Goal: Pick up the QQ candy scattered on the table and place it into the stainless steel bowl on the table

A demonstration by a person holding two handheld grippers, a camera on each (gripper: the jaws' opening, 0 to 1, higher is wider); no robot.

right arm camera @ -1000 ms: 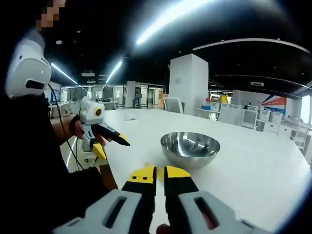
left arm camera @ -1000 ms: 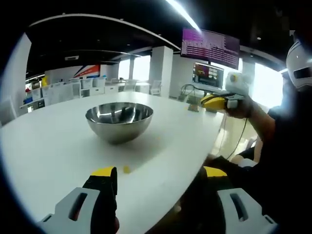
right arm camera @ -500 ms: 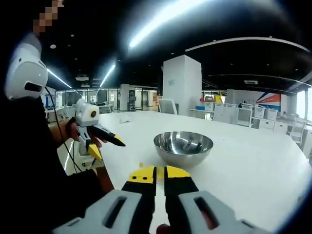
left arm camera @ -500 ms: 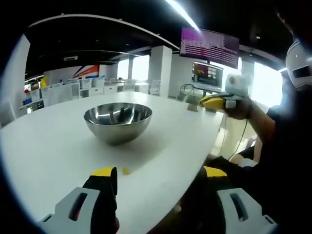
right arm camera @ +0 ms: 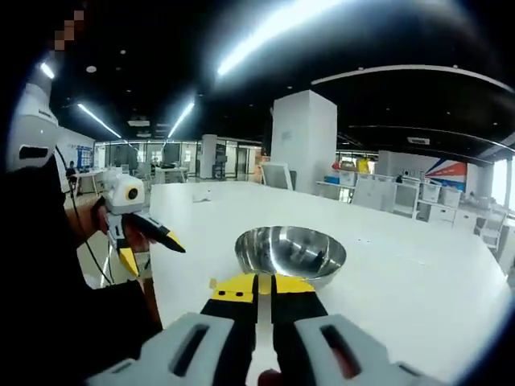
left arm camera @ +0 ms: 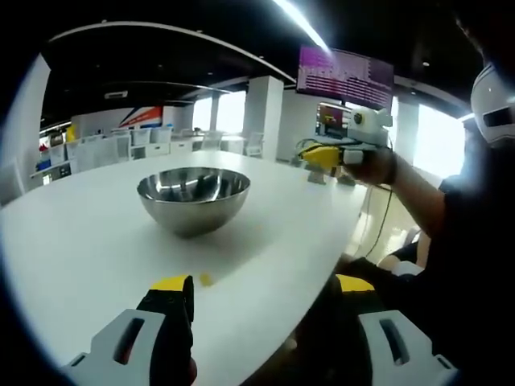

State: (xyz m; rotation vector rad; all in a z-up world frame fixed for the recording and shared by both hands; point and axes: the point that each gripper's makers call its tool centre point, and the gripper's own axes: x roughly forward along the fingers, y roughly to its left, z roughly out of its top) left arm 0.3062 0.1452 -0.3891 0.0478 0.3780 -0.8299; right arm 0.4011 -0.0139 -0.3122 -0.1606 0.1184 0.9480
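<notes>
Both gripper views looked low across white table from opposite sides, sharing round stainless steel bowl at mid-distance.

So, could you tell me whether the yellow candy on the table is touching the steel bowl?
Apart. In the left gripper view the yellow candy lies on the white table nearer the camera than the stainless steel bowl, with bare tabletop plainly between them.

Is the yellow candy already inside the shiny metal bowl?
No, the small yellow candy lies on the white table, in front of the shiny stainless steel bowl and apart from it.
</notes>
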